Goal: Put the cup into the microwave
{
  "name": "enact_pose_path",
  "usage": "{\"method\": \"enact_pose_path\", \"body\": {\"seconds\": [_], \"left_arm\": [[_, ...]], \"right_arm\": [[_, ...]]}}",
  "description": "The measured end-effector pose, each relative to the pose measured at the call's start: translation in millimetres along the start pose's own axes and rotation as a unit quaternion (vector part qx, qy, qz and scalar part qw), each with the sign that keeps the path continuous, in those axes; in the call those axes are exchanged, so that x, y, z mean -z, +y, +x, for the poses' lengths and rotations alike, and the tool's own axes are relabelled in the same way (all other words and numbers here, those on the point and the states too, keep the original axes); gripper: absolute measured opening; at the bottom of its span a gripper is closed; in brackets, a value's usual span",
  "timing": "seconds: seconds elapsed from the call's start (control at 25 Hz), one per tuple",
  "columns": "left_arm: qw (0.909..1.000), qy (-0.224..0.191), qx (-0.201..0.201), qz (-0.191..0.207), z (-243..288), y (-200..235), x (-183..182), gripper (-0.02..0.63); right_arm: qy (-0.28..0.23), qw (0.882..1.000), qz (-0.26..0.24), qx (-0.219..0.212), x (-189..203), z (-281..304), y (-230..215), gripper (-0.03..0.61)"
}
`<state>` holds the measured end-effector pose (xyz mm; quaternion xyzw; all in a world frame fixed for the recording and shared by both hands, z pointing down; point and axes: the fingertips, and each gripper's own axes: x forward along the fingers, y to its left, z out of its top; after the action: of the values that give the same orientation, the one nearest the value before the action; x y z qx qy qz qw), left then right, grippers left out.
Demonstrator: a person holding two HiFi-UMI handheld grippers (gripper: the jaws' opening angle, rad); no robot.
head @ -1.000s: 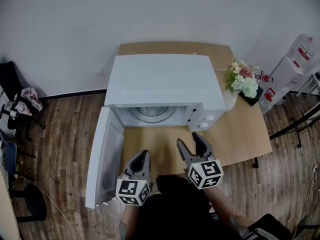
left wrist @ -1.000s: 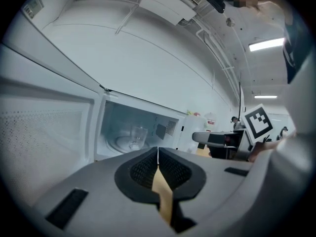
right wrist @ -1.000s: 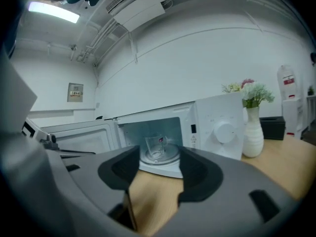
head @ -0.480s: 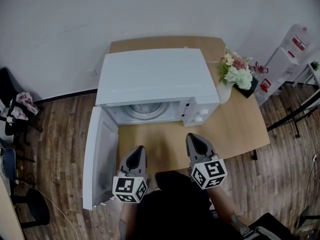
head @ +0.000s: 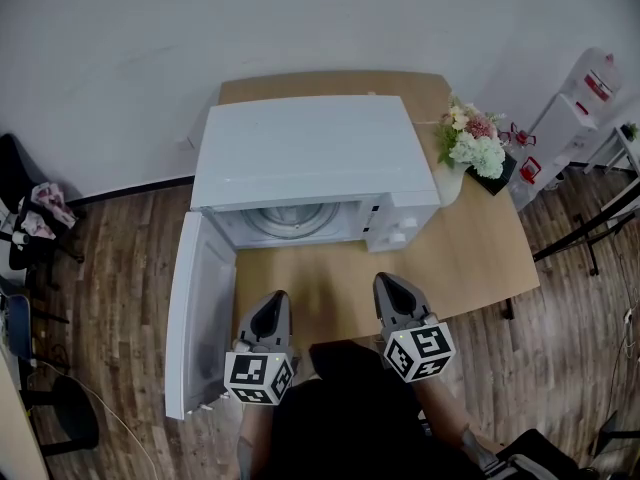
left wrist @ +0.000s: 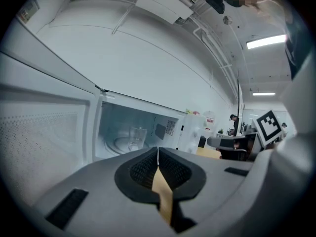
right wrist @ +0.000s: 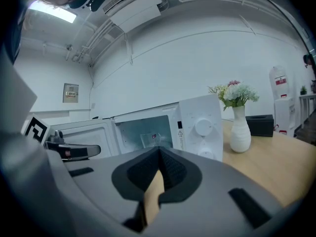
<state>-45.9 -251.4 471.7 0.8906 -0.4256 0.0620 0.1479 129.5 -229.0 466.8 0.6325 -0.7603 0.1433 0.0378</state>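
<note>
Inside the boxy white microwave (head: 315, 153): clear cup (left wrist: 137, 138).

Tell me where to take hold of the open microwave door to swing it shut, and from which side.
Grip the door at its free edge, the end farthest from the hinge on the microwave, where leverage is likely best. It stands wide open with that thin edge toward you, so open the shut left gripper and slide one jaw over each face.

White microwave (head: 310, 153) ahead of jaws, see-through cup (left wrist: 137, 137) inside. Light brown table (head: 470, 258) under jaws. Grey left gripper (head: 272, 306), grey right gripper (head: 393, 290), both with black-and-white square patterns. White, pink flowers (head: 475, 148) right of jaws.
</note>
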Motion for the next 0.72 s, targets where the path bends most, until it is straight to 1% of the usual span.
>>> {"method": "enact_pose_path", "body": {"seconds": [0.72], "left_arm": [[1.0, 0.001, -0.003, 0.0, -1.3, -1.1, 1.7, 0.008]], "right_arm": [[0.01, 1.0, -0.004, -0.02, 6.2, 0.7, 8.5, -0.009]]}}
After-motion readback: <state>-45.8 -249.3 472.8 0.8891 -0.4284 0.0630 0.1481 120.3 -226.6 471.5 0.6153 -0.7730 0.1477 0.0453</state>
